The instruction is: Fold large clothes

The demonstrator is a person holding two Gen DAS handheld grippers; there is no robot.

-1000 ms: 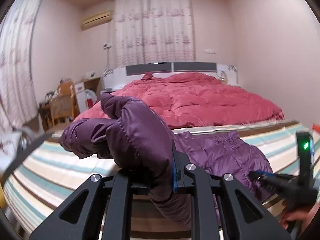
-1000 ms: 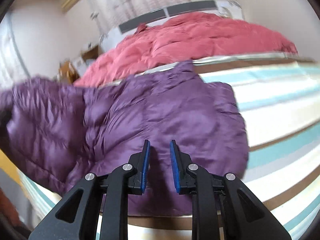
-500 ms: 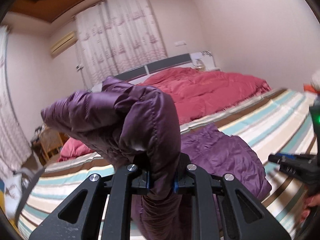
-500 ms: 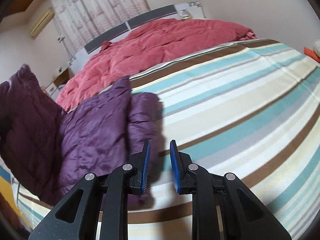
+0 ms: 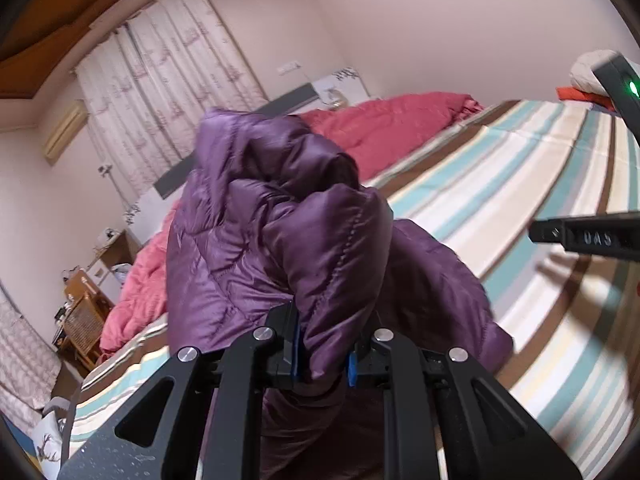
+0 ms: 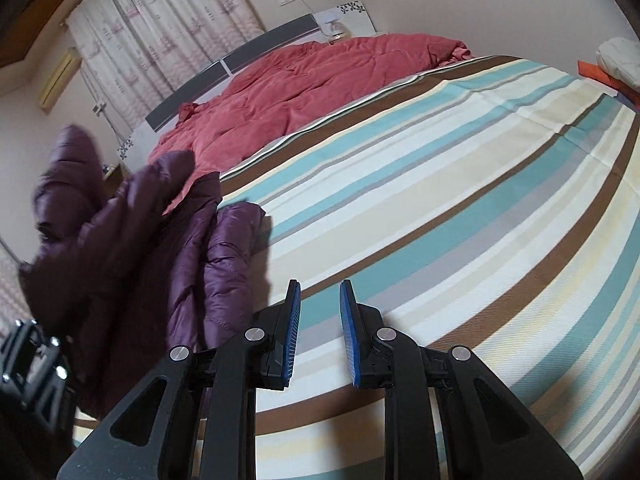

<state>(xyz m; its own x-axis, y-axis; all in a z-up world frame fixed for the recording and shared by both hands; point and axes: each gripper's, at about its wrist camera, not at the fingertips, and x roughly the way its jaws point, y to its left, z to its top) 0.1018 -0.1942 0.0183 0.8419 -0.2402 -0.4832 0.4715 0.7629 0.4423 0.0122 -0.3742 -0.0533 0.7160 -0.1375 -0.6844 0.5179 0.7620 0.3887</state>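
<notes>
A purple quilted down jacket (image 5: 256, 248) lies partly on the striped bed sheet (image 5: 520, 184). My left gripper (image 5: 322, 354) is shut on a bunched fold of the jacket and holds it up above the bed. The jacket also shows at the left of the right wrist view (image 6: 132, 248). My right gripper (image 6: 320, 320) is open and empty, over the bare striped sheet (image 6: 440, 200) to the right of the jacket. The right gripper also shows at the right edge of the left wrist view (image 5: 584, 236).
A red duvet (image 6: 312, 80) is heaped at the head of the bed by the headboard (image 6: 228, 64). White and orange folded items (image 6: 616, 64) lie at the far right. A wicker chair (image 5: 82, 316) and nightstand stand left of the bed.
My left gripper has lifted the jacket fold higher and carried it to the right. My right gripper has swung right, off the jacket and over the bare sheet, still open.
</notes>
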